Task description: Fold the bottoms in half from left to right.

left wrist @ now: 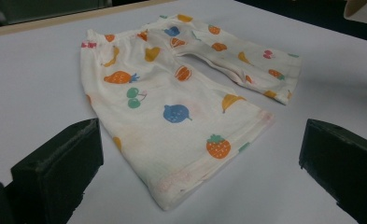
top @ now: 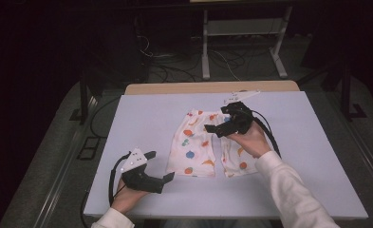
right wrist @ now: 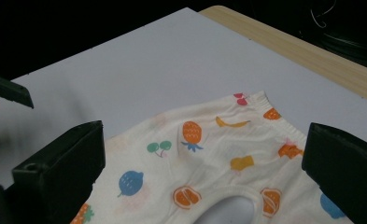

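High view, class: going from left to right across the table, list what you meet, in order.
Left claw → fruit-print shorts lying flat on the table → right claw, open above the shorts → the person's right hand → white sleeve.

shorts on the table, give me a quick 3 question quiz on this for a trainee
1. True or false: the left tongs are shut on the shorts.
2. Which tongs hang over the shorts? A) left B) right C) both
3. Fill in: the shorts lie spread flat on the white ____.

Key:
1. False. The left tongs are open and sit on the table, apart from the shorts.
2. B. The right tongs are open above the waistband and crotch; the left ones are beside a leg hem.
3. Table.
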`<state>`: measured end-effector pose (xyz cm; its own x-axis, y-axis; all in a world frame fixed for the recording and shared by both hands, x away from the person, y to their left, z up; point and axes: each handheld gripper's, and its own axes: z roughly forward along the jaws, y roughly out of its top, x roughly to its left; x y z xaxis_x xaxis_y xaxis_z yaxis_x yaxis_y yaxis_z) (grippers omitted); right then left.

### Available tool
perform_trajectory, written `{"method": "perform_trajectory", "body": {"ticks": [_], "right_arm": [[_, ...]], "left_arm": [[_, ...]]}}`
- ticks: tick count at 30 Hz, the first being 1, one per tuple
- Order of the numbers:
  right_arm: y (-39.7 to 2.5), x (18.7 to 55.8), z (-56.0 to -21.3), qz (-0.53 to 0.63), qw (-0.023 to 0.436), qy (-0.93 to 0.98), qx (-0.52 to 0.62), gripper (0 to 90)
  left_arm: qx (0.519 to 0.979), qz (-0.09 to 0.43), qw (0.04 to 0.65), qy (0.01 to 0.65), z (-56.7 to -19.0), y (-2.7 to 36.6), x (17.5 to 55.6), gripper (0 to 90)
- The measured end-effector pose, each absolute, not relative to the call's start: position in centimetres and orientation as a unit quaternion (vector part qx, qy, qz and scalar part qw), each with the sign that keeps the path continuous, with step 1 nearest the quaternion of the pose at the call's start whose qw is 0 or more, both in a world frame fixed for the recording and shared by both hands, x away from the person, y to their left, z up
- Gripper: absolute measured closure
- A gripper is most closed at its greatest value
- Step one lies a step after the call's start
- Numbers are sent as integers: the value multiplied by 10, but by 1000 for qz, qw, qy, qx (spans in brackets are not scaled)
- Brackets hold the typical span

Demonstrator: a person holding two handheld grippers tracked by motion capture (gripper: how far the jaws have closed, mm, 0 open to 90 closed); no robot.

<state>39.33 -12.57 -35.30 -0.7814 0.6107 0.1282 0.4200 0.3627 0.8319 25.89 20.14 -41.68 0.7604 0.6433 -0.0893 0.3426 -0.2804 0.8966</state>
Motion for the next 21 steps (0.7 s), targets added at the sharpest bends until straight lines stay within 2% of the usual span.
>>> {"method": "perform_trajectory", "body": {"ticks": [21], "right_arm": [[-99,425,-350,463,103,820,319,0]], "left_arm": [[787,145,511,313,-417,201,259,0]]}}
